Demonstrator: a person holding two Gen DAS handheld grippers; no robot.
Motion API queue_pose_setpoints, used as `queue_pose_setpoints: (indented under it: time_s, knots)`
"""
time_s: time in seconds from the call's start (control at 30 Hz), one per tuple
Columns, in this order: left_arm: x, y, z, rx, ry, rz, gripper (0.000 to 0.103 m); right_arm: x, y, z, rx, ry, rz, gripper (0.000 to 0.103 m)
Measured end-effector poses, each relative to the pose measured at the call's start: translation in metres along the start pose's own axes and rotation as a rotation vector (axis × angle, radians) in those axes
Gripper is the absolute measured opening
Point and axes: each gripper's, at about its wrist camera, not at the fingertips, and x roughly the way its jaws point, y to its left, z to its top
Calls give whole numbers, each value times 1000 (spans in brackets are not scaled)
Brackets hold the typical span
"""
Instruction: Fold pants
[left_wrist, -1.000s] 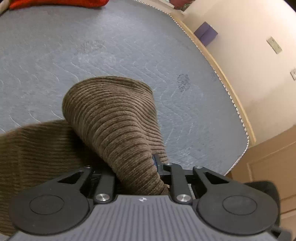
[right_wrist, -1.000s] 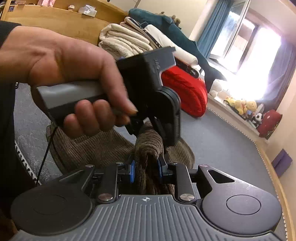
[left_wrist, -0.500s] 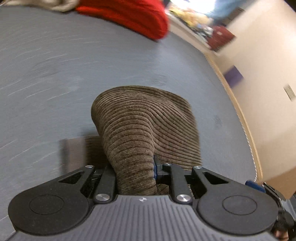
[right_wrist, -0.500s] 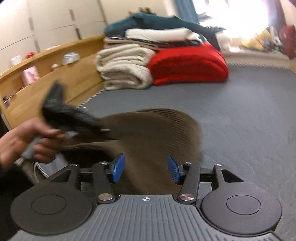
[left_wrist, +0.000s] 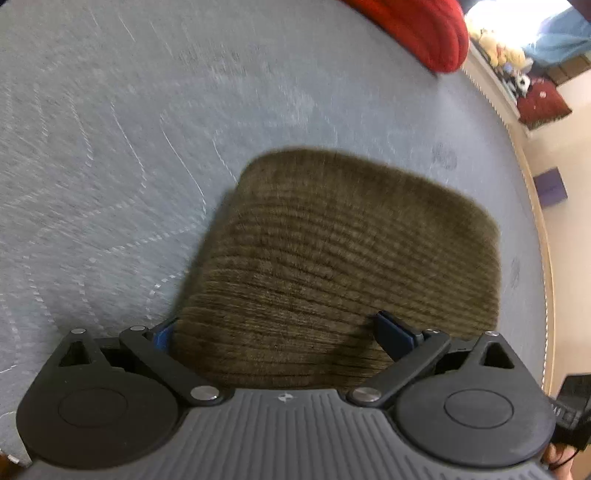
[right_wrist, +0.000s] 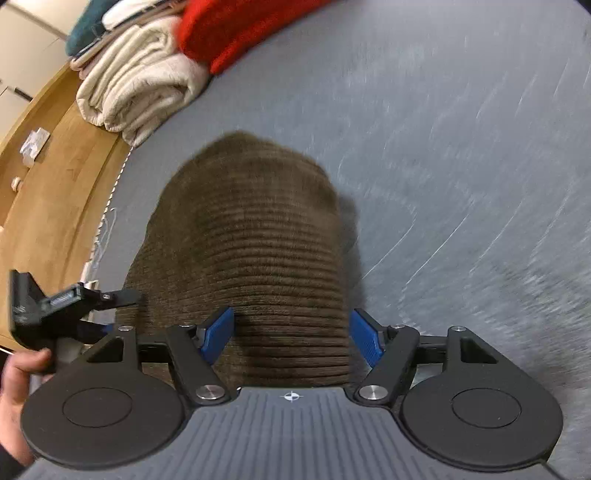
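- While both cameras look down at it, the brown corduroy pants (left_wrist: 332, 266) lie folded in a compact bundle on the grey quilted mattress (left_wrist: 110, 147), and every place below is given from those pants.
- Left gripper (left_wrist: 280, 332): its jaws are spread wide, one on each side of the near edge of the pants, with nothing pinched between them; whether the fingertips touch the cloth I cannot tell.
- Right gripper (right_wrist: 291, 332): its jaws also stand well apart, blue pads (right_wrist: 218, 332) flanking the near end of the pants (right_wrist: 251, 258), and they clamp nothing.
- Seen from the right wrist, the left hand (right_wrist: 18, 387) grips its tool at the left edge of the pants.
- Beyond the far end of the pants a red blanket (right_wrist: 236, 33) and a cream folded blanket (right_wrist: 136, 85) are stacked, well apart from them.
- Left of the pants in the right wrist view a wooden bed frame (right_wrist: 55, 184) runs beside the mattress.
- Both views are motion-blurred, so fine folds in the cloth are unclear.
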Motion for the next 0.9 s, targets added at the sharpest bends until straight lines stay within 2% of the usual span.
queue_pose_setpoints:
  time_s: [0.07,0.13,0.27,0.33,0.37,0.4,0.47,0.57,0.67,0.9]
  knots:
    - [19,3,2,-10,15,-26,102,13,-3,-1,31,37,27,79]
    - [25,11,0,-34,16,-61,103,23,-6,-1,37,59,19,83]
    - [38,20,-2,-51,-1,-101,103,39,-4,-1,39,81,13,82]
    - [40,19,-4,-41,-12,-107,103,41,0,0,30,69,4,76]
    - [41,18,-4,-35,-14,-107,101,41,2,0,20,64,0,68]
    - [40,17,-4,-32,-18,-116,89,39,4,1,7,57,0,64]
    - [38,12,-4,-38,-16,-181,64,33,5,3,2,39,26,45]
    - [35,-10,-4,26,-24,-149,56,14,10,9,-32,-8,59,39]
    - [38,-37,-4,35,-30,-193,46,-13,15,20,-77,-56,60,38]
    - [51,-131,-7,130,-58,-325,46,-101,-12,54,-145,-178,24,37]
